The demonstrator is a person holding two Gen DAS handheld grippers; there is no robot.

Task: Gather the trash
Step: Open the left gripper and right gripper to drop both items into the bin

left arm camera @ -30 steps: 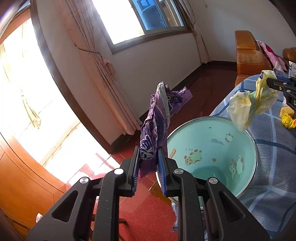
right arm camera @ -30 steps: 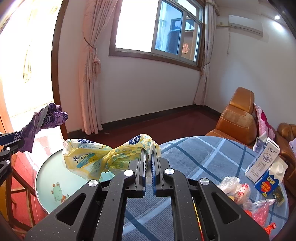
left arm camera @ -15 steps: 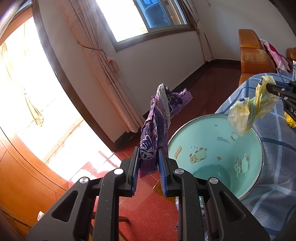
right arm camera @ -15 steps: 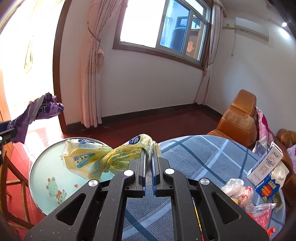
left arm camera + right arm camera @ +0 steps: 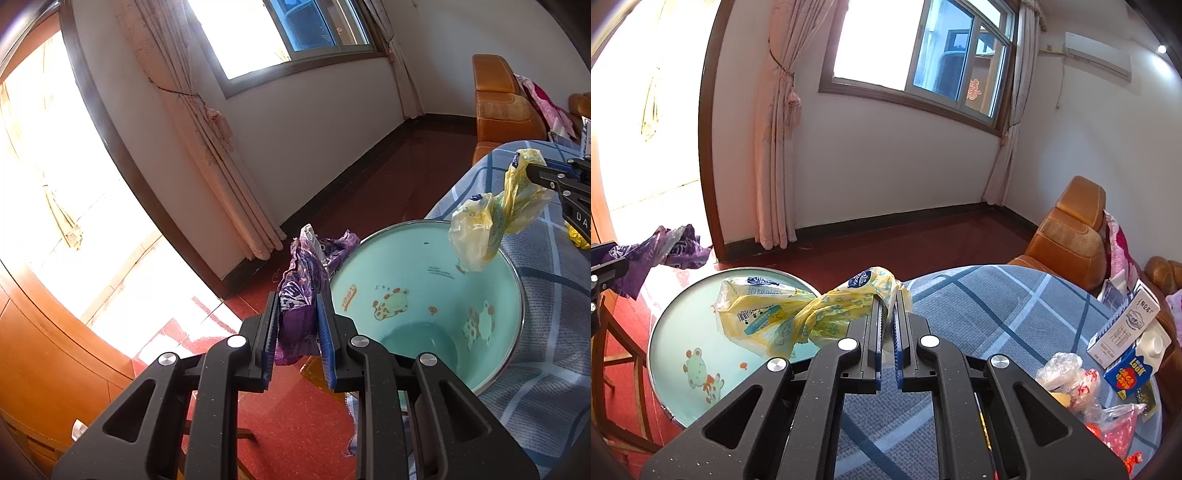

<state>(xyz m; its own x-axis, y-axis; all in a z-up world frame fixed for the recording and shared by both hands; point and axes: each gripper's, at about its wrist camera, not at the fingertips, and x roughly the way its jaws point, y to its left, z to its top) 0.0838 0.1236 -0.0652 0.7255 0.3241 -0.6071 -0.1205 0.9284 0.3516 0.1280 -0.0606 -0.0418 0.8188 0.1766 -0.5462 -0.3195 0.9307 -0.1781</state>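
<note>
Two wrappers are in the air at once, and over the last second very little about them has changed — which is itself the news. Our left tool is clamped on the purple wrapper, its blue pads pressing the crumpled foil from both sides; it hangs just beside the near rim of the mint-green basin, over the red floor and not over the opening. Against the picture from a second ago the basin sits a little further to the right in the left view and the wrapper leans lower, so we read a slight drift of the view rather than a real advance. Our right tool has its jaws all but together, pinching a thin neck of the yellow bag, as it did a second ago; the bag's bulk hangs over the basin's far edge where it meets the blue checked tabletop. The basin looks empty, so we judge neither piece delivered yet. More trash waits at the right of the tabletop — clear bags and milk cartons. Next, we reckon, the purple wrapper needs carrying inward over the rim before any release.
</note>
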